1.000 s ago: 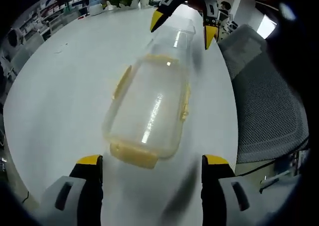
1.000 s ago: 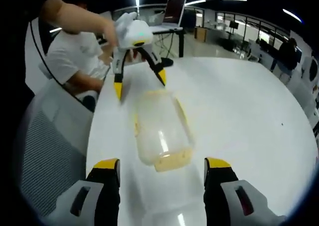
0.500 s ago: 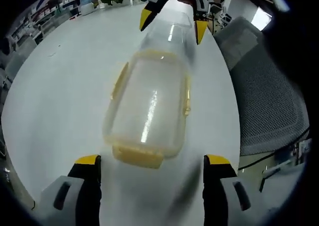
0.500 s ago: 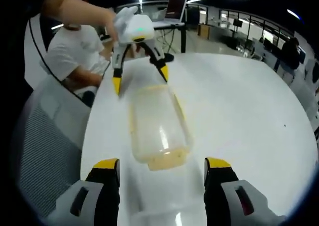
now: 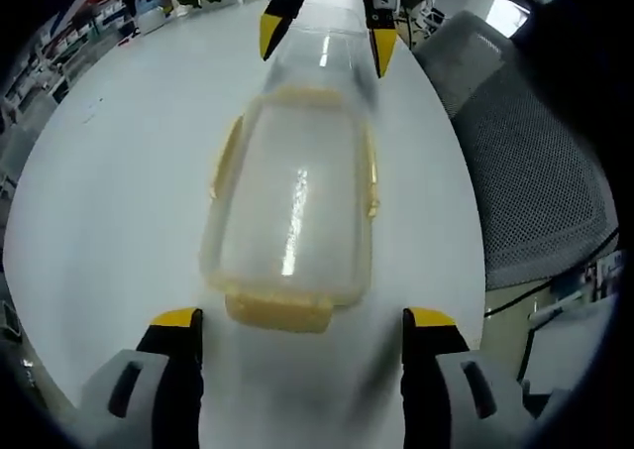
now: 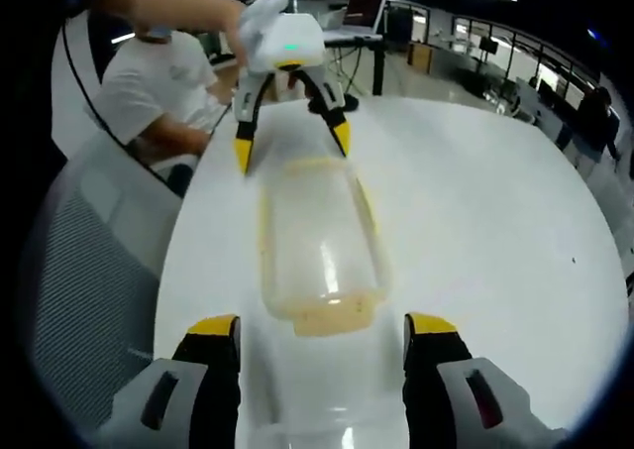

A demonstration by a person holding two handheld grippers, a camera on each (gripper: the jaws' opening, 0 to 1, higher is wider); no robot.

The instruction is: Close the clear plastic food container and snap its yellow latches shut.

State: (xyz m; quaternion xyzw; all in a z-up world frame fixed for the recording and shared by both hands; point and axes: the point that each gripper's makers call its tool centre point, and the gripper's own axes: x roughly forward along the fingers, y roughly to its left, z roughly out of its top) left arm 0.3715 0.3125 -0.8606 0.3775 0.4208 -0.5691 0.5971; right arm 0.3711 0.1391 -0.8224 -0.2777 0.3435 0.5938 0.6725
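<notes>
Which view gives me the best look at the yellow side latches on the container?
The left gripper view: the container is closer, with a side latch along each long edge. In the right gripper view the side latches are thin, faint strips.

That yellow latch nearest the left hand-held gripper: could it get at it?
Probably yes. The end latch faces the open left hand-held gripper across bare table, with nothing between them.

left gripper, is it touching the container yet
Apart. In the left gripper view, the left gripper stands open with bare white table between each yellow tip and the container, whose near latch lies untouched between them.
</notes>
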